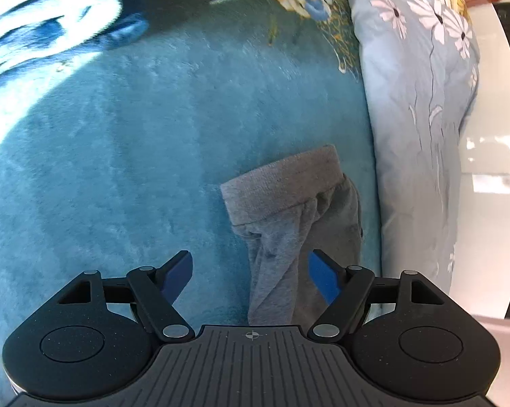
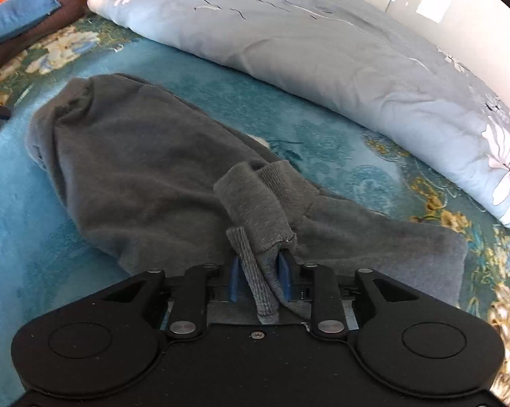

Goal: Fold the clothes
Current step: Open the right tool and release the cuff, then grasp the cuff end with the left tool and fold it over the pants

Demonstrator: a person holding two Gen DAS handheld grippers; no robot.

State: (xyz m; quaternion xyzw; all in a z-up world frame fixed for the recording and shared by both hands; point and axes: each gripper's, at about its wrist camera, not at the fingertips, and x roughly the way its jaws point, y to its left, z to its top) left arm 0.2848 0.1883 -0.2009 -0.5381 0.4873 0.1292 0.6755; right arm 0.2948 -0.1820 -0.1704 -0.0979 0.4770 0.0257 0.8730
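The grey sweatpants [image 1: 288, 210] lie on the teal blanket [image 1: 119, 169] that covers the bed, close to its right-hand edge where the folded floral quilt [image 1: 417, 101] runs along it.

In your left wrist view, a ribbed cuff and its bunched leg reach up the blanket just beside the quilt. Your left gripper [image 1: 251, 273] hangs over that leg with its jaws spread wide. The cloth sits between the blue pads [image 1: 322, 278], nearer the right one, and I cannot tell whether it touches either. That stance suggests you have lined up on the leg but not committed.

In your right wrist view, the sweatpants spread across the blanket toward the far left, with the quilt banked along the far edge. Your right gripper [image 2: 257, 276] has its jaws drawn narrow onto a ribbed band and a fold of fleece, which rise straight out from between the pads. You probably hold this end so it can be carried over the body for a fold.
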